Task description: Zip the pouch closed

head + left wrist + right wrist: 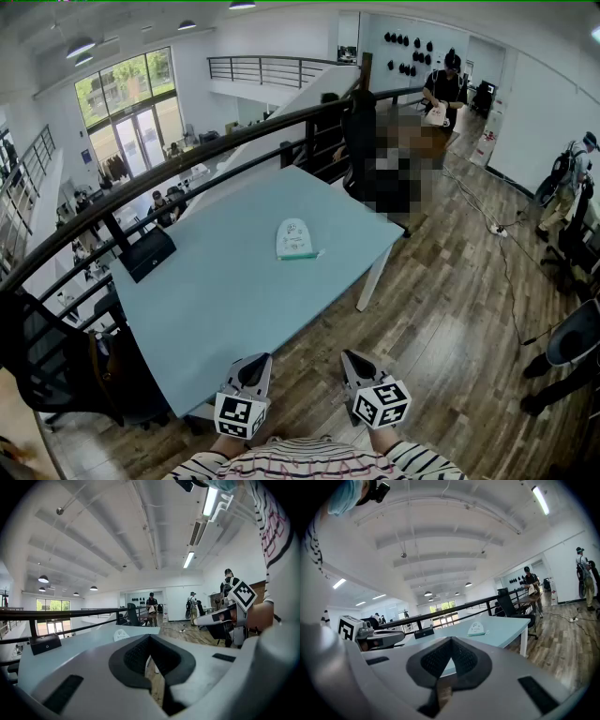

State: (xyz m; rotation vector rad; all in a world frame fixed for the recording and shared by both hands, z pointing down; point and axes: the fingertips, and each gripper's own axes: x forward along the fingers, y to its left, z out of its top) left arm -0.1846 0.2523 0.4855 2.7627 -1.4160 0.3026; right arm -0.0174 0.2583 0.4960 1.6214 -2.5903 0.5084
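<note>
In the head view, the pouch (294, 239) is seen lying flat near the middle of the pale blue table (216, 309), well beyond the near edge. Its long axis runs roughly near to far, the rounded end pointing far and the straight end, edged by a green strip that juts out to the right, facing near. The left gripper (253, 367) and the right gripper (356, 366) are held side by side short of the table's near edge, and the pouch lies ahead between them, neither being clearly nearer. A black box (148, 251) is set far off to the left by the railing (234, 150). In the left gripper view, the jaws are pressed together with nothing between them, and the pouch is seen far ahead, slightly left of them. In the right gripper view, the jaws are likewise closed and empty, with the pouch far ahead, slightly right of them. Zipping is judged not yet begun.
</note>
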